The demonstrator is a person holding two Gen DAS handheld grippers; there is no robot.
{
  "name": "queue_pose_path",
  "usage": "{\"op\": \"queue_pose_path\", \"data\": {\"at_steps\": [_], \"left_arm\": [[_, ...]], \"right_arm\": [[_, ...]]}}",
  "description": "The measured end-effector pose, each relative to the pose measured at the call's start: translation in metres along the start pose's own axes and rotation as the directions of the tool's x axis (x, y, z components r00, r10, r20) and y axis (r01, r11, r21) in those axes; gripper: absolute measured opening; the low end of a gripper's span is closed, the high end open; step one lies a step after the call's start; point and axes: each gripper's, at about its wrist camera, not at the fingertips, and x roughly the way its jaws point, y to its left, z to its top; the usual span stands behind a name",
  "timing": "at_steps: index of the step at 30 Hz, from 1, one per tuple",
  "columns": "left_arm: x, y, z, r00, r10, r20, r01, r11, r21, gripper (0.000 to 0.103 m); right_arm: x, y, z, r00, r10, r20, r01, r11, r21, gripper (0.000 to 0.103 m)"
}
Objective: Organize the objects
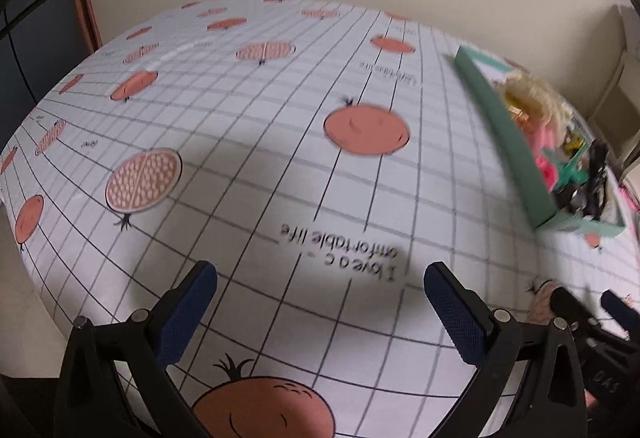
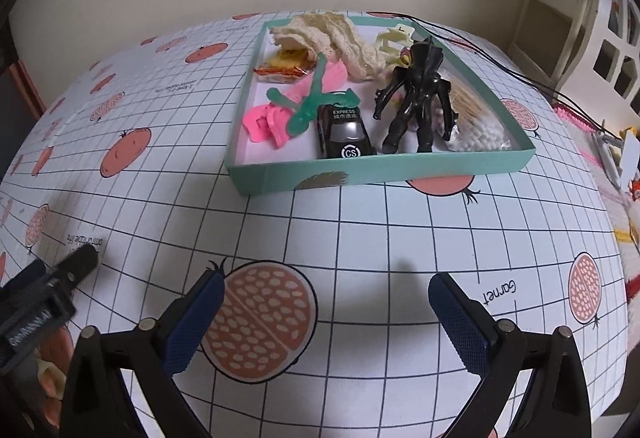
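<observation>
Both of your grippers hang over the tablecloth [image 2: 360, 222] with jaws spread wide and nothing between them. Your left gripper [image 1: 320, 314] sits above bare cloth printed with grid lines and pomegranates; its view is blurred. Your right gripper [image 2: 326, 318] hovers just above a halved-pomegranate print, and from its camera your left gripper shows at about 8 o'clock [image 2: 52, 290].

Ahead of your right gripper, toward 12 o'clock, the teal tray [image 2: 360, 174] rests flat on the cloth; from the left camera it lies at about 2 o'clock [image 1: 508, 134]. Inside it, the black figure [image 2: 416, 94] stands toward the right half, the black toy car [image 2: 344, 136] is parked against the near wall just left of the figure, and the green scissors-shaped piece [image 2: 312, 100] lies across the pink hair clip [image 2: 276, 114] at the left. A cream knitted cloth [image 2: 340, 38] fills the far side, a cream claw clip [image 2: 394, 38] sits at the far right corner, a small wrapped snack [image 2: 282, 68] lies at the far left, and a bag of white beads [image 2: 478, 132] lies in the near right corner.
</observation>
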Motion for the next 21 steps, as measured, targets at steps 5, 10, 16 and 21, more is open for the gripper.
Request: {"op": "queue_pose_path", "data": {"at_steps": [5, 10, 16, 21], "left_arm": [[0.001, -0.003, -0.003, 1.000, 0.017, 0.008, -0.017, 0.999, 0.031, 0.103], [0.003, -0.002, -0.003, 0.999, 0.042, 0.016, -0.042, 0.998, 0.041, 0.103], [0.003, 0.000, -0.003, 0.999, 0.045, 0.026, -0.046, 0.998, 0.035, 0.103], [0.002, -0.001, -0.003, 0.999, 0.046, 0.028, -0.047, 0.998, 0.034, 0.103]], "right_arm": [[0.005, -0.007, -0.001, 1.000, 0.007, -0.002, -0.007, 0.999, 0.040, 0.103], [0.008, -0.010, 0.000, 1.000, -0.001, -0.001, 0.001, 0.999, 0.046, 0.103], [0.012, -0.009, 0.000, 1.000, -0.025, 0.003, 0.024, 0.999, 0.021, 0.103], [0.013, -0.008, 0.000, 1.000, -0.029, 0.005, 0.028, 0.999, 0.026, 0.103]]}}
